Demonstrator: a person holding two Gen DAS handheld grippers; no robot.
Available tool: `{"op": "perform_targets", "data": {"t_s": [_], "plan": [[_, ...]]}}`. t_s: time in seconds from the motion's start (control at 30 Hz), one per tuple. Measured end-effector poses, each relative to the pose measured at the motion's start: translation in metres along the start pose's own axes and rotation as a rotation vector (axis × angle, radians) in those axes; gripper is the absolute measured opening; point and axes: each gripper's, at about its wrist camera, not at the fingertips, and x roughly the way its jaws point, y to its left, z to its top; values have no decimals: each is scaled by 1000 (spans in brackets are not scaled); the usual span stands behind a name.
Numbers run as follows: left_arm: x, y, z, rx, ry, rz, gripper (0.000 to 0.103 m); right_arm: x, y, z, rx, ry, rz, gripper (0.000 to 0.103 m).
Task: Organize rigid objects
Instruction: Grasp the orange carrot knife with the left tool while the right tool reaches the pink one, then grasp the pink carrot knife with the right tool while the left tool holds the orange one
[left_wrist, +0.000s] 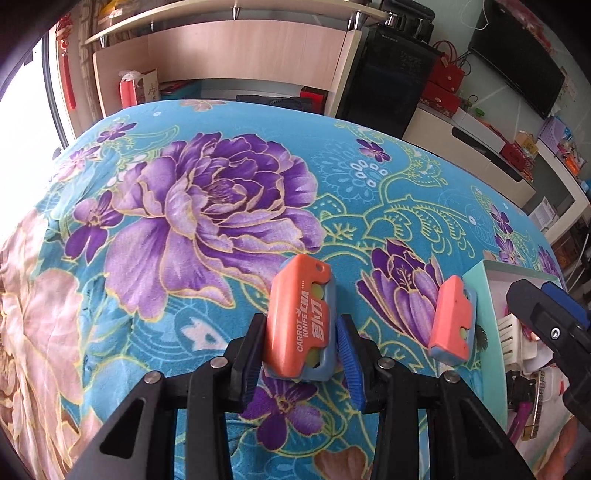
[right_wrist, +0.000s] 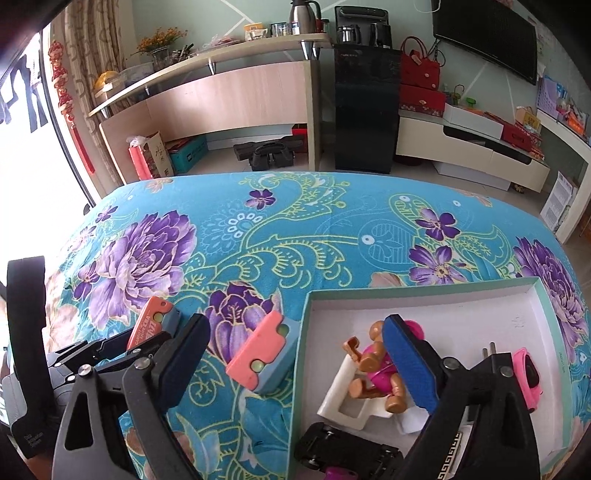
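Observation:
An orange and blue carrot knife toy (left_wrist: 301, 319) lies on the floral blanket between the fingers of my left gripper (left_wrist: 299, 354). The left pad touches it and the right pad stands a little off, so the jaws are open around it. The toy also shows in the right wrist view (right_wrist: 149, 325). A second orange and blue knife toy (left_wrist: 452, 321) lies to the right, beside the tray (right_wrist: 306, 332); it also shows in the right wrist view (right_wrist: 264, 356). My right gripper (right_wrist: 295, 363) is wide open and empty over the tray's left edge.
The white tray with a pale green rim holds a brown and pink doll (right_wrist: 380, 373) on a white toy chair (right_wrist: 347, 398), a black toy car (right_wrist: 343, 448) and a pink toy (right_wrist: 530, 373). The blue floral blanket (right_wrist: 295, 236) covers the table. Cabinets and a television stand behind.

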Motion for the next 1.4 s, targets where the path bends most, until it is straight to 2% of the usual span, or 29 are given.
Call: {"op": "perform_targets", "data": {"t_s": [0.1,0.2,0.4,0.63,0.73,0.87,1.0,1.13,1.2,1.3,1.4], "plan": [[-1,11,1,-30,4,5,41,9,10,-4,-23,38,32,74],[-2,18,1,-58,9,-12,41,15,19,-8,-51,66,25,65],[-2,23,2,-74,17,-28,42,25,37,-14,-121,113,13,57],[-1,22,3,-69,23,-23,42,38,44,-18,-138,146,-71,56],[-1,22,3,-66,25,-23,42,46,40,-16,-107,156,-79,56],[0,22,2,-66,28,-22,43,52,43,-15,-116,140,-110,56],[1,22,2,-62,29,-15,43,54,47,-17,-133,127,-91,56],[1,22,2,-59,29,-12,43,50,52,-17,-136,117,8,53],[1,22,2,-60,29,-13,44,48,58,-18,-152,114,30,50],[1,23,1,-62,29,-16,44,46,57,-17,-139,101,33,45],[1,23,1,-64,29,-16,44,44,53,-15,-131,92,-6,45]]}}
